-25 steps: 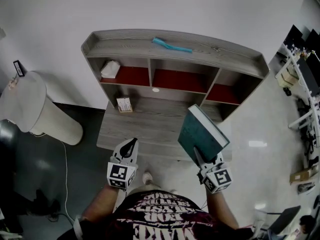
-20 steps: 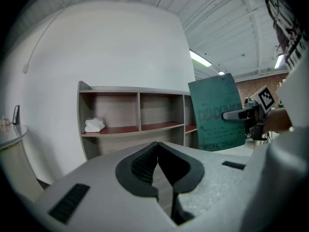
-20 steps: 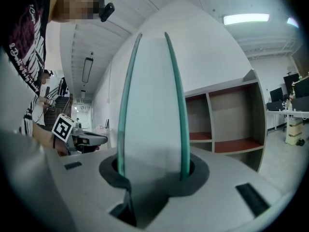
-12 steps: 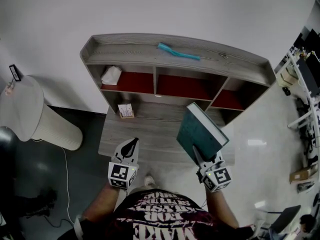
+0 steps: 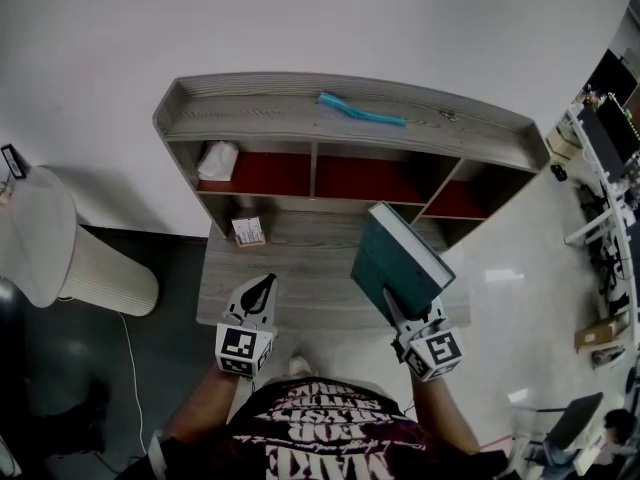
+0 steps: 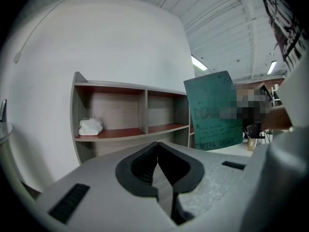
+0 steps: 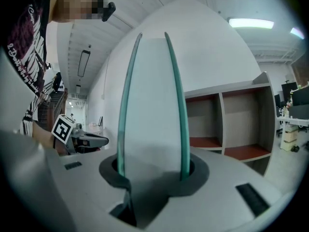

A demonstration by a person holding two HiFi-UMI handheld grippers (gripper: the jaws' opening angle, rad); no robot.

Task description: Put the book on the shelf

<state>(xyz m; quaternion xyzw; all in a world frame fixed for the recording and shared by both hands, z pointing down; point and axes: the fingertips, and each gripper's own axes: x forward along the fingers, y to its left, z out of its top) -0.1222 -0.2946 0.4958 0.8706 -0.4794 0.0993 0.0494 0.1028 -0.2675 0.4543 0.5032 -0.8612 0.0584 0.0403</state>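
Book (image 5: 400,268): teal hardcover, centre-right of the head view, tilted upright. Its lower edge is clamped in the right gripper (image 5: 396,314). It sits in front of the shelf (image 5: 340,100), not in it. The left gripper view shows "MIRA GRANT" at the cover's foot; the title is unreadable. Left gripper (image 5: 263,288): lower centre-left, jaws together, empty.

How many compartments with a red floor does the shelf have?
3, side by side under the top board: the left compartment, holding a white bundle; the middle compartment; the right compartment. None seems hidden.
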